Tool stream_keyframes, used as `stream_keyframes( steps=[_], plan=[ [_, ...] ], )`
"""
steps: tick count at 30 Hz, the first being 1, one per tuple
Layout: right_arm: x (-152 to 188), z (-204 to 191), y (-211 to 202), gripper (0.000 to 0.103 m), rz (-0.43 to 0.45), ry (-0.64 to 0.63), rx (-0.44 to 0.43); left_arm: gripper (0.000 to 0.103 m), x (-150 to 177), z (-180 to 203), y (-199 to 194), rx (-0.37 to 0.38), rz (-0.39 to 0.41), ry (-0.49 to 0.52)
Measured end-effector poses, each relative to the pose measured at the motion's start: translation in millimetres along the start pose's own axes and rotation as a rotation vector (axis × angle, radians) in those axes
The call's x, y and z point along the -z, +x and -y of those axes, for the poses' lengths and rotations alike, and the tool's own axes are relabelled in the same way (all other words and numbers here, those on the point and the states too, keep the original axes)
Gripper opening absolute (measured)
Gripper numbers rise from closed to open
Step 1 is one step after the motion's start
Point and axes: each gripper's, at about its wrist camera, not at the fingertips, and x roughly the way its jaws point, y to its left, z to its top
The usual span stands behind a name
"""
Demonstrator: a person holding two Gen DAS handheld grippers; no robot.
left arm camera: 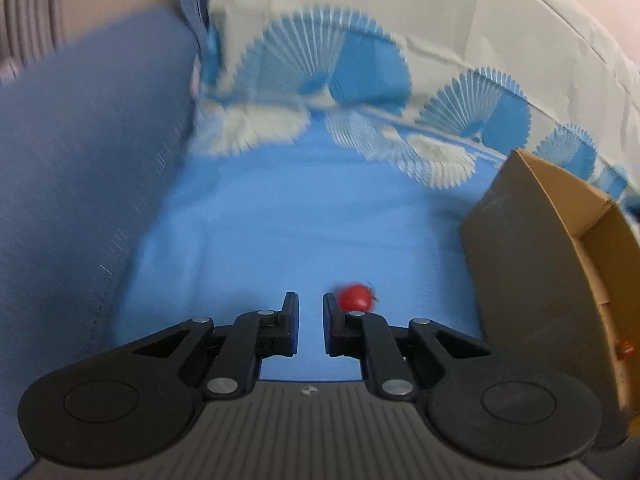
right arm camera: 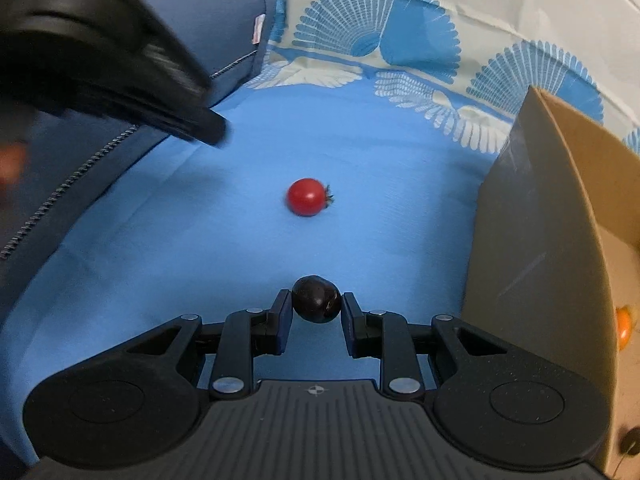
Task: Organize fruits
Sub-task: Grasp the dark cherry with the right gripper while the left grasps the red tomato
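A small red tomato (right arm camera: 306, 197) lies on the blue cloth (right arm camera: 360, 232). In the left wrist view the tomato (left arm camera: 356, 298) sits just beyond and right of my left gripper (left arm camera: 311, 304), whose jaws stand a little apart with nothing between them. My right gripper (right arm camera: 316, 303) is shut on a dark purple grape (right arm camera: 316, 298) held between its fingertips just above the cloth. The left gripper shows as a blurred black shape at the upper left of the right wrist view (right arm camera: 120, 64), above the cloth and left of the tomato.
An open cardboard box (right arm camera: 560, 208) stands at the right, also in the left wrist view (left arm camera: 552, 264); an orange fruit (right arm camera: 624, 324) shows inside it. A dark blue cushion (left arm camera: 80, 160) borders the left. Patterned cloth rises at the back.
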Motion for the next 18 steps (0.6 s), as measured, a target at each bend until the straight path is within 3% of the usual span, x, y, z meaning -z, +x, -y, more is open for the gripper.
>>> stream_keyframes(
  steps=[2,7,11,14,18],
  plan=[
    [4.6,-1.3,2.3,0.027,-0.022,0.014,0.0,0.014,-0.9,-0.1,11.7,0.015,-0.035,-0.015],
    [14.0,-5.7,10.1,0.027,-0.066,0.008,0.02,0.028,-2.8,5.1,32.7,0.039,-0.069,-0.038],
    [14.8,-6.3,12.7,0.027,-0.07,-0.005,0.022,0.03,-4.6,17.2,50.9,0.032,-0.077,-0.001],
    [13.7,-3.8,13.9,0.027,-0.072,0.006,0.021,0.042,-5.6,26.3,63.8,0.002,-0.072,0.044],
    [11.2,-5.4,13.6,0.027,-0.073,0.008,0.024,0.046,-8.5,28.9,75.2,-0.001,-0.066,0.055]
  ],
)
